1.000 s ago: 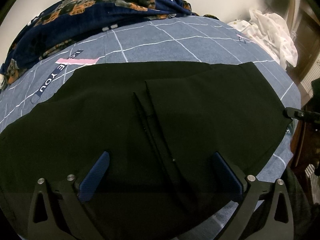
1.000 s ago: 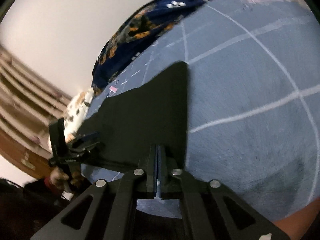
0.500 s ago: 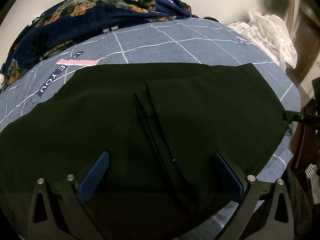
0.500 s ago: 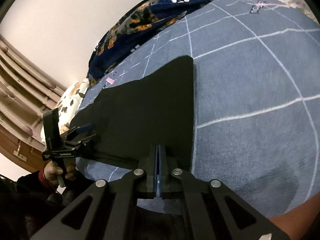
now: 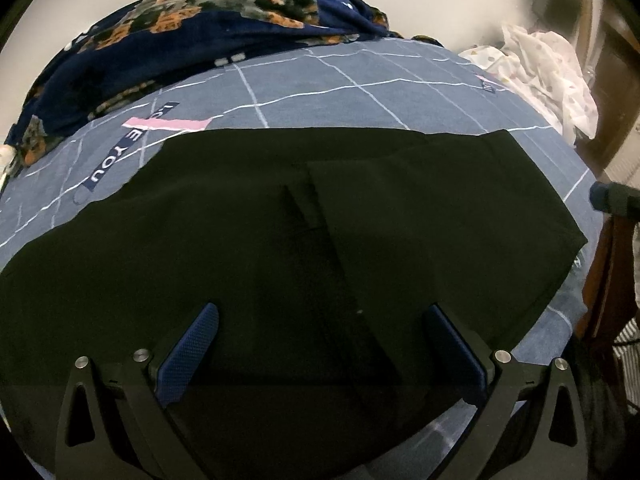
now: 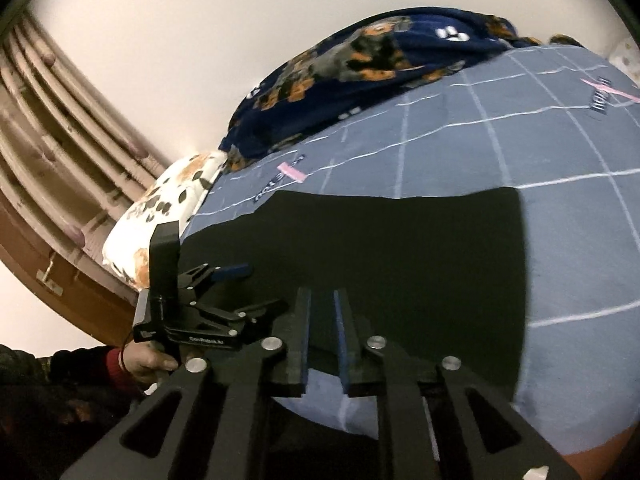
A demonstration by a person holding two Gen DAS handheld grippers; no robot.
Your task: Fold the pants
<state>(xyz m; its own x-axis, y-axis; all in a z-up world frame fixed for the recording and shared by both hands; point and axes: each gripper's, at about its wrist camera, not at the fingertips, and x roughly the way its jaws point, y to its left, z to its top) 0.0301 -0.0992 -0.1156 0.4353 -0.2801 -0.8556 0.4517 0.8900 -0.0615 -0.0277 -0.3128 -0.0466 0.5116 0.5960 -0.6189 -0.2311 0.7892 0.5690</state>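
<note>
Black pants (image 5: 280,248) lie flat on a blue grid-patterned bedsheet (image 5: 320,92), one layer folded over the other with a seam down the middle. My left gripper (image 5: 320,320) is open and empty, hovering over the near edge of the pants. In the right wrist view the pants (image 6: 400,248) spread ahead. My right gripper (image 6: 322,300) stands slightly open at the pants' near edge, jaws a narrow gap apart, holding nothing. The left gripper (image 6: 228,276) shows at the left of that view, held by a hand.
A dark blue floral blanket (image 5: 192,32) is heaped along the far side of the bed. White patterned cloth (image 5: 548,68) lies at the far right. A spotted pillow (image 6: 160,208) and a wooden headboard (image 6: 60,160) are at the left of the right wrist view.
My right gripper has let go of the pants corner and opened slightly, and its view has swung left. The left gripper has stayed open and almost still.
</note>
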